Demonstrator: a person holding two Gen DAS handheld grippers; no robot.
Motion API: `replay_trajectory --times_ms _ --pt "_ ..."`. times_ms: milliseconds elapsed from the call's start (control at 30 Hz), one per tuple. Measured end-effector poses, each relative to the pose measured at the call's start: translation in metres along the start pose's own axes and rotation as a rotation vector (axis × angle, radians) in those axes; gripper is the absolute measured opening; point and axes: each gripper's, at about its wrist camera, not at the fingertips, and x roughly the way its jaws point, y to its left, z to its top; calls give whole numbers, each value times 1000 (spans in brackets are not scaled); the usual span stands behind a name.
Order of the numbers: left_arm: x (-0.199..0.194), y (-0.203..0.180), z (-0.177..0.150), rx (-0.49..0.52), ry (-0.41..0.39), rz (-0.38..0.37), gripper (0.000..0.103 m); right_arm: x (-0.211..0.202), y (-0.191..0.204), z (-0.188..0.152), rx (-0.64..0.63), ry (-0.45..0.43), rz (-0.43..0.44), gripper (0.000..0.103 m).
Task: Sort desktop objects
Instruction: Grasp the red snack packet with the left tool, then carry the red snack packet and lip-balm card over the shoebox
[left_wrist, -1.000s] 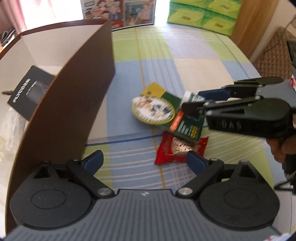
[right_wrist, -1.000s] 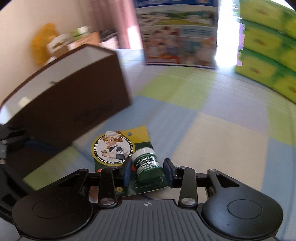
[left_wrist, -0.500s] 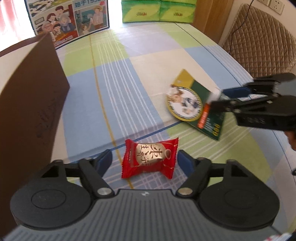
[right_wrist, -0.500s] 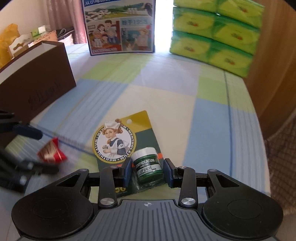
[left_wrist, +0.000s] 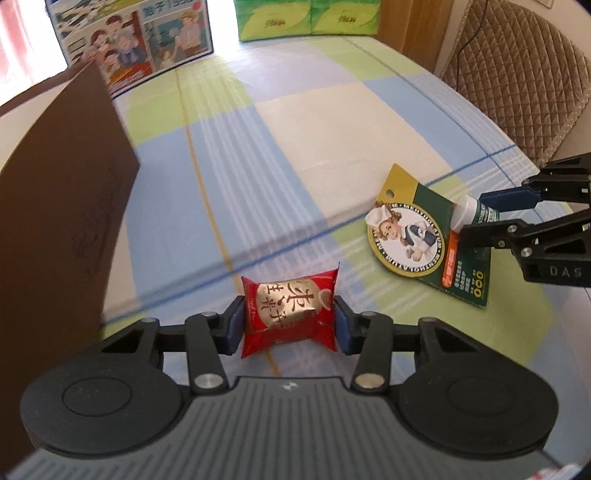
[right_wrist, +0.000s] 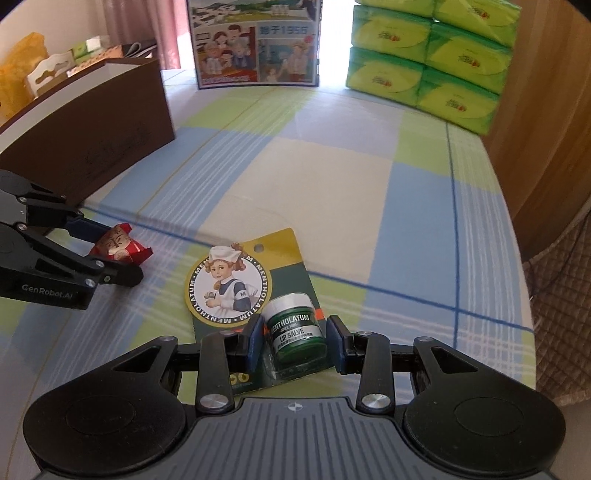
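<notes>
Surface: table under a checked cloth (right_wrist: 332, 177) of blue, green and cream. Far edge: green tissue packs (right_wrist: 428, 59), cartoon poster (right_wrist: 255, 40); brown box (right_wrist: 92, 140) at left, quilted chair (left_wrist: 517, 81) at right.

Left gripper (left_wrist: 289, 321) pinches a red candy packet (left_wrist: 290, 314), apparently resting on the cloth.

Right gripper (right_wrist: 293, 341) clamps a "MENTHOLATUM LIP SALVE" jar (right_wrist: 295, 330) on its card (right_wrist: 236, 280).
</notes>
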Motion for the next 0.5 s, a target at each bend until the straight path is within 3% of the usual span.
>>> replay_trajectory --times_ms 500 --pt "-49 21 -69 -175 99 58 43 4 14 2 -77 16 20 35"
